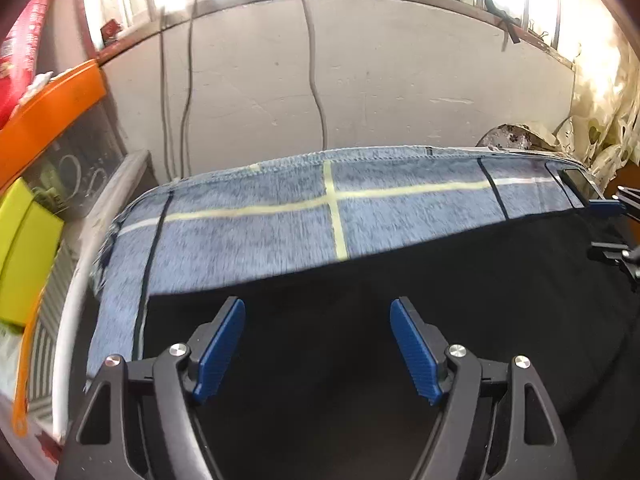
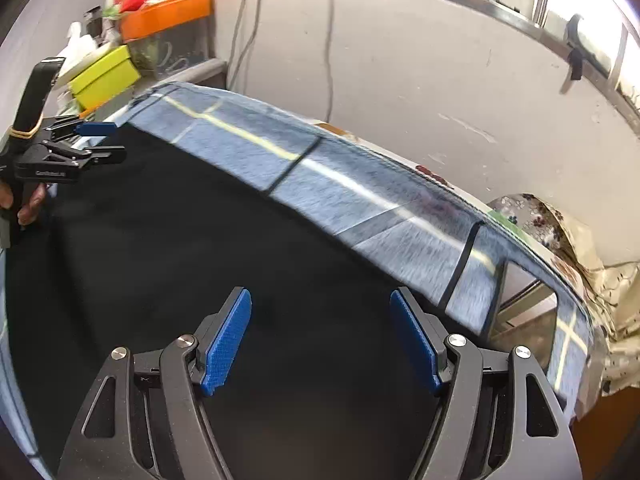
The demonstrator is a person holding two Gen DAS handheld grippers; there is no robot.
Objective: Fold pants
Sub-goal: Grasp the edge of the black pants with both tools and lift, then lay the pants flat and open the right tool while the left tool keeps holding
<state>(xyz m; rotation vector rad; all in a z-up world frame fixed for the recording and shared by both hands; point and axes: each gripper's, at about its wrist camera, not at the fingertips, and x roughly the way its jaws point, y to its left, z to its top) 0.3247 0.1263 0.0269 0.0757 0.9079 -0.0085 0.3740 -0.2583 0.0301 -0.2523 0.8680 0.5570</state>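
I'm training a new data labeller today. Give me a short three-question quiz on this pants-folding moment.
1. True or false: the left tongs are shut on the black pants.
2. What lies under the pants? A) bare wood B) a blue blanket with yellow lines C) a white sheet
3. Fill in: seen from the right tongs, the other tongs are on the ____ side of the picture.

Key: 1 false, both tongs are open and hold nothing; 2 B; 3 left.
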